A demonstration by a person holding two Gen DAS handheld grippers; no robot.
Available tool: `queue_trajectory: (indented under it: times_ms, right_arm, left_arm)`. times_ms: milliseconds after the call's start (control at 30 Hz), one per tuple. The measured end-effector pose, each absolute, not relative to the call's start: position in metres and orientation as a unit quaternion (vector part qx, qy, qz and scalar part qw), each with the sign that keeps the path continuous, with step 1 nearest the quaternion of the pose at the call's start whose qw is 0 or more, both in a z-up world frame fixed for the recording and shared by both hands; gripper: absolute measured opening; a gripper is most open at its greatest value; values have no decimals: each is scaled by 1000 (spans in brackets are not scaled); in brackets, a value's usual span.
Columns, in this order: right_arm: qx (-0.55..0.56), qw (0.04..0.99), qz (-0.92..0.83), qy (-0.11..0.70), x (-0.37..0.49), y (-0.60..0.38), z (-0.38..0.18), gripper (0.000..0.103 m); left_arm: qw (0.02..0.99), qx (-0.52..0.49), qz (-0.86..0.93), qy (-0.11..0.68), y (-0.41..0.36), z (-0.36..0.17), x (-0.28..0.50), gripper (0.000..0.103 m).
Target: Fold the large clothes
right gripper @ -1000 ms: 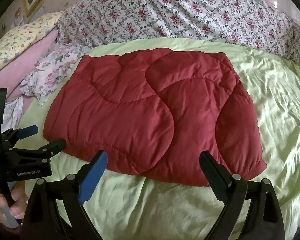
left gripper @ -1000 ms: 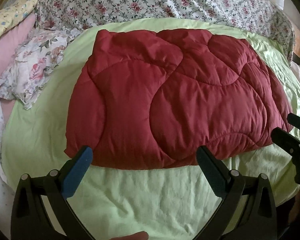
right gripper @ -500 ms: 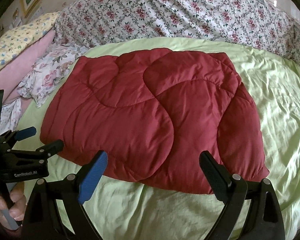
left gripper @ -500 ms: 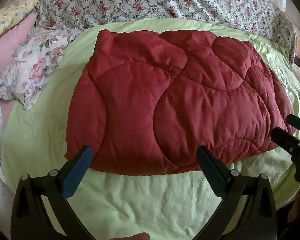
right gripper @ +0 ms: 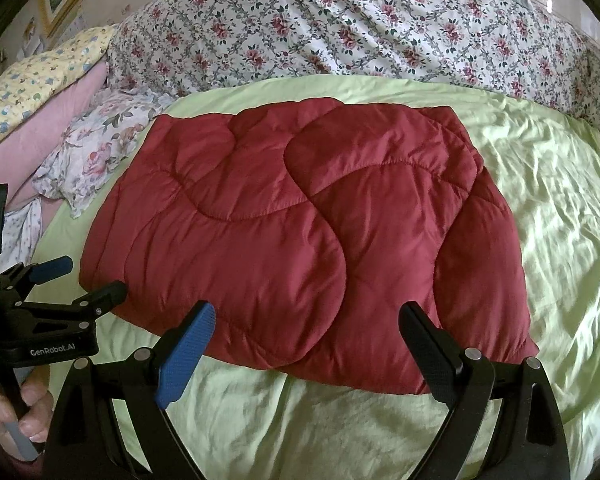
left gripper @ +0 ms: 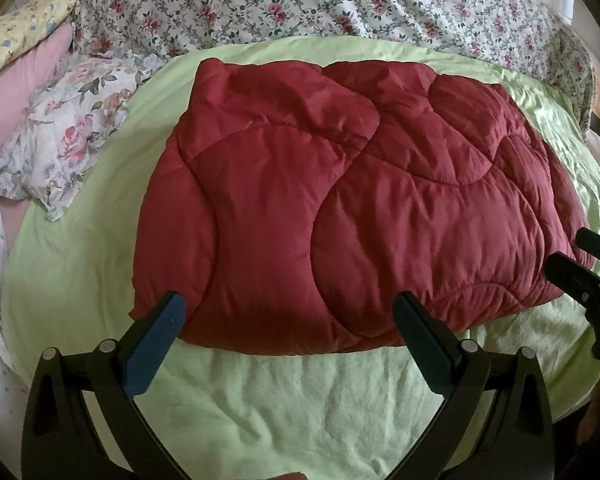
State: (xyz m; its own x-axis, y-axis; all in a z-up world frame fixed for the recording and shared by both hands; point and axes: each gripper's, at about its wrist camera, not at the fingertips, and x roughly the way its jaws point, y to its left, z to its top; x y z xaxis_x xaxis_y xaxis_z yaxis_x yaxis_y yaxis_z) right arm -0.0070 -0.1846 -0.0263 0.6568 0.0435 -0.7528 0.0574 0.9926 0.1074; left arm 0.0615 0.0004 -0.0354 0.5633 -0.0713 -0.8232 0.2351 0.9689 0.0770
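A dark red quilted comforter (left gripper: 340, 208) lies folded in a thick rectangle on the light green sheet (left gripper: 300, 400); it also shows in the right wrist view (right gripper: 300, 232). My left gripper (left gripper: 288, 320) is open and empty, its fingertips at the comforter's near edge toward the left corner. My right gripper (right gripper: 308, 328) is open and empty, its fingertips at the near edge toward the right corner. The left gripper also shows at the left of the right wrist view (right gripper: 80, 280), beside the comforter's near left corner.
A floral quilt (right gripper: 340, 28) is bunched along the far side of the bed. Floral (left gripper: 60, 140), pink (left gripper: 16, 80) and yellow (right gripper: 32, 80) pillows lie at the left. Green sheet (right gripper: 572, 220) stretches to the right of the comforter.
Both grippers have moved forward toward the comforter's near edge, which now lies between their open fingers. The comforter has not moved.
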Motion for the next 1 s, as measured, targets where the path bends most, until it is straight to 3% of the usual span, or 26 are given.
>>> queue_trajectory:
  times_ms: [1000]
  right_arm:
    - [61, 908, -5, 415, -3, -185, -27, 94]
  left_arm:
    - [883, 93, -79, 454, 4, -36, 66, 103]
